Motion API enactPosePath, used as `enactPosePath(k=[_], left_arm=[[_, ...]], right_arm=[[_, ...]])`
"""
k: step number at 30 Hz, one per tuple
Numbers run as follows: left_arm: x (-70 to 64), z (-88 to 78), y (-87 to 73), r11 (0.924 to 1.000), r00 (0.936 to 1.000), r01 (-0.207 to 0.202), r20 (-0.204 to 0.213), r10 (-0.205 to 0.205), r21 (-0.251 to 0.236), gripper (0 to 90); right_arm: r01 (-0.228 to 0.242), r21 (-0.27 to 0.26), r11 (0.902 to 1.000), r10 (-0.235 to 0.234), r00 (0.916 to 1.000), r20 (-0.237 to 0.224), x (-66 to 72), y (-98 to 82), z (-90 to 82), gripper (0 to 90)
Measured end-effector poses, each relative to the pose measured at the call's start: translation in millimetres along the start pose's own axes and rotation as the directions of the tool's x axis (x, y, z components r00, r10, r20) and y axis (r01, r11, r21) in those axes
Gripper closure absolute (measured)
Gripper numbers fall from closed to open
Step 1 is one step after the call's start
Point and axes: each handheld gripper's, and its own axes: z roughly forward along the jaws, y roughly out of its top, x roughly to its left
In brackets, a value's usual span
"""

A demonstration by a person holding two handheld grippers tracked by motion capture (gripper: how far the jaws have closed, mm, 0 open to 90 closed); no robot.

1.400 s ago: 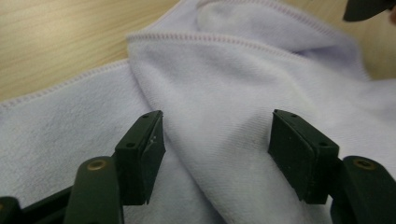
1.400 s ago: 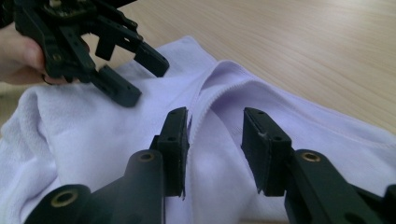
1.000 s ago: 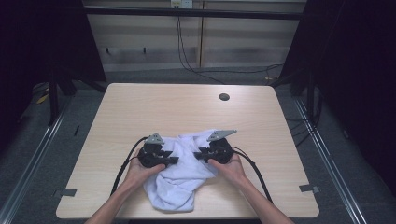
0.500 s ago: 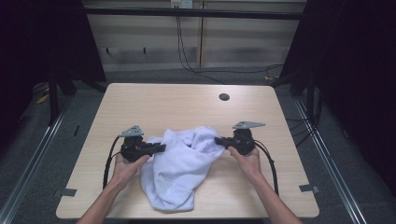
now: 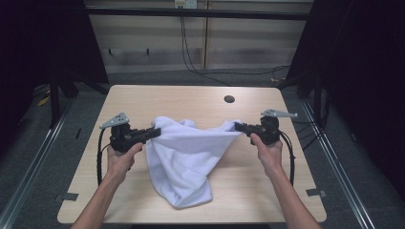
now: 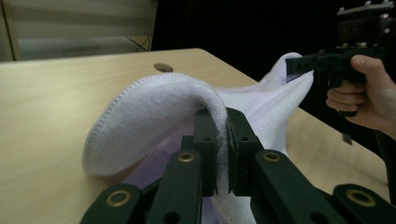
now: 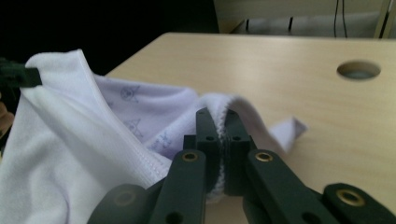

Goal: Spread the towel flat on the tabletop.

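White terry-cloth towel (image 5: 186, 152) hung at the centre of the frame, stretched between both grippers, its lower end resting on the light wooden bench (image 5: 191, 102). The left hand-held gripper (image 5: 155, 132), its jaws just closed, pinched one hemmed edge; the right hand-held gripper (image 5: 237, 126) clamped the opposite edge.

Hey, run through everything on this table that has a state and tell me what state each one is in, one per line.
White towel: lifted at two edges, stretched between the grippers, lower end crumpled on the table.
Left gripper: shut on the towel's edge, held above the table.
Right gripper: shut on the towel's opposite edge, held above the table.
Table: round hole near the far edge, uncovered.
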Motion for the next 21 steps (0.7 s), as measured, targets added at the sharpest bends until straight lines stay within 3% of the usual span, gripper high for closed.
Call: enactPosePath(k=[5, 10, 12, 15, 17, 19, 20, 21], left_arm=[[3.0, -4.3, 43.6, 0.9963, 0.9989, -0.012, -0.045, 0.009, -0.085, 84.7], [2.8, -4.9, 79.0, 0.9894, 0.9974, -0.036, -0.067, 0.027, -0.141, 84.7], [4.5, -5.6, 95.9, 0.9836, 0.9976, -0.043, -0.060, 0.033, -0.175, 84.7], [5.9, -3.9, 123.9, 0.9749, 0.9986, -0.041, -0.043, 0.032, -0.219, 84.7], [0.2, -8.0, 143.2, 0.9698, 0.9941, -0.097, -0.069, 0.083, -0.224, 84.7], [-8.6, -13.8, 156.9, 0.9617, 0.9912, -0.130, -0.058, 0.119, -0.242, 84.7], [-16.3, -17.5, 162.6, 0.9568, 0.9858, -0.165, -0.072, 0.151, -0.240, 84.7], [-26.1, -21.5, 165.6, 0.9513, 0.9761, -0.214, -0.089, 0.198, -0.222, 84.7]], right_arm=[[0.015, -0.073, 0.9972, -0.015, 0.9999, 0.006, 4.6, 51.1, -2.1, 87.6], [0.031, -0.105, 0.9940, -0.028, 0.9991, 0.031, 1.7, 102.1, 2.8, 87.7], [0.043, -0.100, 0.9940, -0.039, 0.9984, 0.042, -1.3, 122.2, 6.0, 87.4], [0.001, -0.158, 0.9875, 0.003, 0.9997, 0.024, -9.2, 148.4, 8.4, 87.6], [-0.005, -0.195, 0.9808, 0.008, 0.9999, 0.013, -12.4, 164.7, 8.1, 87.6], [0.019, -0.220, 0.9752, -0.017, 0.9998, 0.010, -12.4, 180.8, 2.9, 87.6], [0.027, -0.246, 0.9689, -0.028, 0.9996, 0.001, -10.6, 187.9, -2.2, 87.6], [0.035, -0.267, 0.9631, -0.040, 0.9991, -0.013, -8.1, 193.5, -8.1, 87.7]])
